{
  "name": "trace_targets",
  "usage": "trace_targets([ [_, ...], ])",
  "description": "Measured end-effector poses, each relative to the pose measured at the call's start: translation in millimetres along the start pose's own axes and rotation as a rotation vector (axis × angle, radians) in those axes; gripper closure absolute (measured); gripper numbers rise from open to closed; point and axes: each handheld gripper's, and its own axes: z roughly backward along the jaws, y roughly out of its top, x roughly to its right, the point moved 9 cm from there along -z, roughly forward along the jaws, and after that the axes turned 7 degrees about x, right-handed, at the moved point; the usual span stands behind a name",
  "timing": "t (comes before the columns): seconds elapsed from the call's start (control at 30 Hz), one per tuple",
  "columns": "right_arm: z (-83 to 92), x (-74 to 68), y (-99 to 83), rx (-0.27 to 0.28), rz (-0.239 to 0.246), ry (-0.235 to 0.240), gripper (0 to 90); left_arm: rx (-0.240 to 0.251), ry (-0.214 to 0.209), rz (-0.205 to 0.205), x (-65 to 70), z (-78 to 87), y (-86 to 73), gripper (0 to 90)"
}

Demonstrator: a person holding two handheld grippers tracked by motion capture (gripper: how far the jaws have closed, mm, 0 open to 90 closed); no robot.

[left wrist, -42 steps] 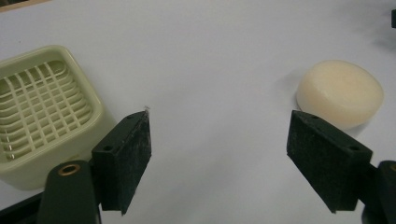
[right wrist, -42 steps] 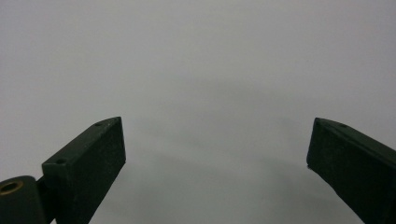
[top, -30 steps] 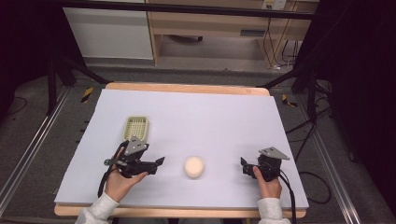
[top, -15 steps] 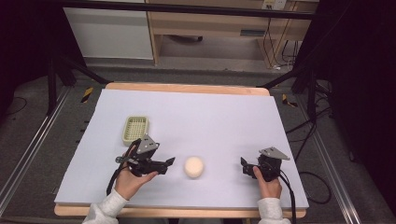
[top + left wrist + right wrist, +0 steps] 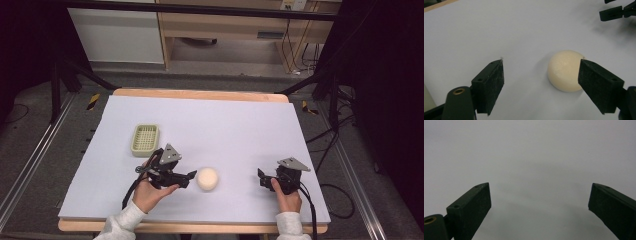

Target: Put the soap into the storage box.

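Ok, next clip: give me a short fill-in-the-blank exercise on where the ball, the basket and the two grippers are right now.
1. The cream ball lies on the ____ sheet covering the table.
2. The gripper nearest the ball is the ____ gripper.
3. The left gripper's jaws are ____, with the ball ahead of them near one jaw.
4. The pale green basket lies on the ____ gripper's side of the table; the right gripper is also open.

Missing words: white; left; open; left

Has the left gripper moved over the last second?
Yes. The left gripper has slid right, away from the green basket and up to the cream ball.
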Motion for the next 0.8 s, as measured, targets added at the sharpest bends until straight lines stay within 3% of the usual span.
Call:
trace_targets([
  [0.47, -0.4, 0.2, -0.1, 0.0, 0.005, -0.001, 4.8, -0.033, -0.036, -0.027, 19.8, -18.2, 1.3, 19.1],
  [0.8, -0.4, 0.1, -0.1, -0.001, 0.006, -0.001, 4.9, -0.056, -0.047, -0.036, 26.8, -27.2, -1.7, 18.9],
])
